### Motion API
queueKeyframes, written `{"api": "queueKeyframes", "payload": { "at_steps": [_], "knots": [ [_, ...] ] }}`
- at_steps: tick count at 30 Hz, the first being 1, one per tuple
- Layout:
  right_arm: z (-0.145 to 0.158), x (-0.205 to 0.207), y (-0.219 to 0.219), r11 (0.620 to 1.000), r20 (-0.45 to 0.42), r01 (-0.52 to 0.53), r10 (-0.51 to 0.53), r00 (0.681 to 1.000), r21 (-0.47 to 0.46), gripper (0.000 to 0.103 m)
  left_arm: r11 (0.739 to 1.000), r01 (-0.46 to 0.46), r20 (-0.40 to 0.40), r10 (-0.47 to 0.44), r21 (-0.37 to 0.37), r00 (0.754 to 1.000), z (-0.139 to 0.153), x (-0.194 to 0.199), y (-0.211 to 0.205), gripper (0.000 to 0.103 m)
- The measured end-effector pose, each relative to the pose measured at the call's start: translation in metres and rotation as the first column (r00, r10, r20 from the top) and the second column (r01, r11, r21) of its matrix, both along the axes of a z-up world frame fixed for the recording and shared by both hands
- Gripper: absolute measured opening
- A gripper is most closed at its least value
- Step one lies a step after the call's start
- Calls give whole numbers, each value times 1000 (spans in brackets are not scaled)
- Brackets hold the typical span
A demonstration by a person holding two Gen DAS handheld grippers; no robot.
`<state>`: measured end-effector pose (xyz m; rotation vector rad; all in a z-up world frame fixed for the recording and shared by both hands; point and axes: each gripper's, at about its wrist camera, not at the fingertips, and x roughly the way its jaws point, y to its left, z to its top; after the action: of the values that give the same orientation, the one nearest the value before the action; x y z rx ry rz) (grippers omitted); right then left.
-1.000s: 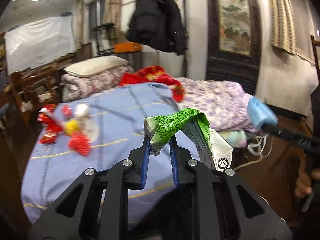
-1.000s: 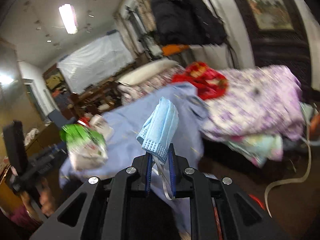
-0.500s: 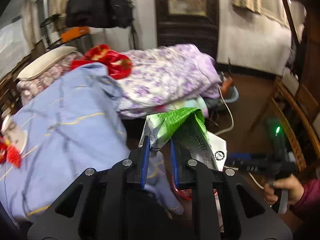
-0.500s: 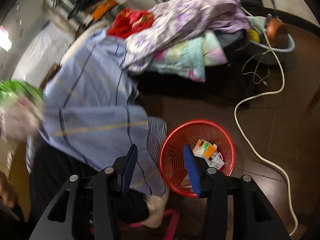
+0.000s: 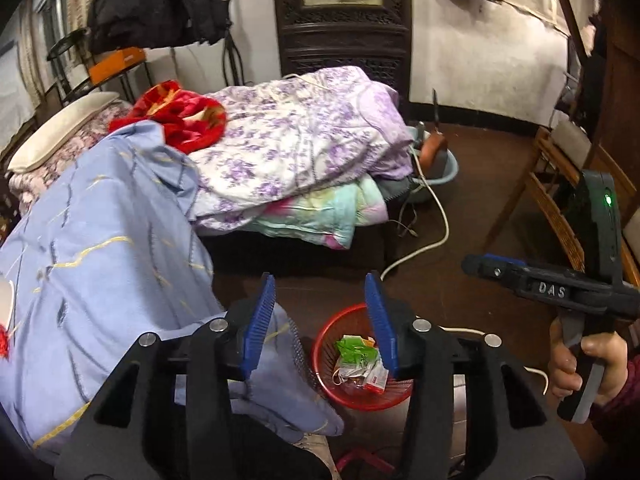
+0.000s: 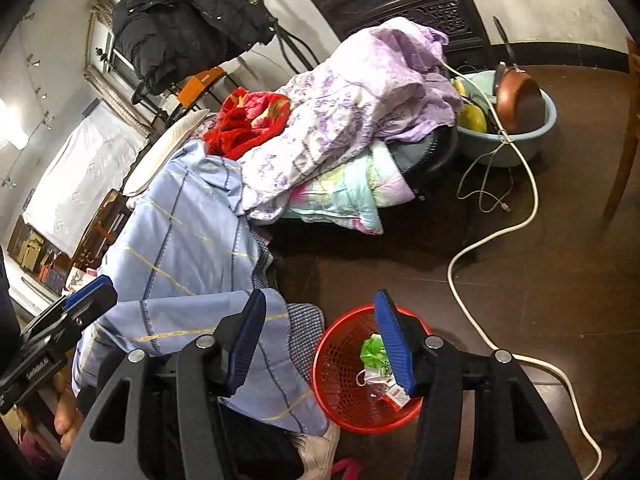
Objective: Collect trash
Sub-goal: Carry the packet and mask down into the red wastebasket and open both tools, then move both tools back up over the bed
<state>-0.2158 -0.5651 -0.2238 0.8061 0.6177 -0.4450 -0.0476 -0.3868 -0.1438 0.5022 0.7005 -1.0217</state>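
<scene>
**Inspector:** What has changed?

**Assessor:** Both tools have just been opening. The left gripper (image 5: 320,320), which a second ago pinched the green wrapper (image 5: 352,351), now stands apart with nothing between its jaws. The right gripper (image 6: 320,340), which carried the blue mask, is likewise spread and empty. I judge this drop done.

**Inspector:** And the trash?

**Assessor:** Below and just beyond both tools, inside the red basket (image 5: 332,336) on the floor, beside the blue bedcover (image 5: 100,240). The mask itself I cannot pick out.
</scene>
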Motion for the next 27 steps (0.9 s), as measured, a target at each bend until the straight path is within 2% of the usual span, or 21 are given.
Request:
{"api": "queueKeyframes", "payload": {
  "at_steps": [5, 7, 12, 17, 21, 27],
  "knots": [
    [22, 17, 20, 997, 11, -51, 52, 999, -50, 57, 997, -71, 18, 71, -41, 997, 17, 11, 26, 61],
    [37, 24, 29, 994, 24, -70, 72, 997, -78, 61, 992, -107, 39, 110, -72, 993, 28, 14, 41, 71],
    [80, 40, 55, 981, 67, -116, 128, 989, -157, 66, 975, -166, 64, 177, -150, 982, 56, 21, 79, 75],
    [125, 58, 94, 951, 96, -178, 208, 973, -254, 70, 953, -212, 111, 240, -218, 965, 80, 21, 116, 81],
    [155, 74, 128, 922, 105, -228, 272, 957, -313, 73, 928, -249, 142, 296, -277, 945, 95, 21, 152, 85],
    [187, 100, 182, 878, 111, -293, 357, 928, -378, 80, 882, -311, 136, 377, -353, 916, 108, 33, 205, 87]
  ]
}}
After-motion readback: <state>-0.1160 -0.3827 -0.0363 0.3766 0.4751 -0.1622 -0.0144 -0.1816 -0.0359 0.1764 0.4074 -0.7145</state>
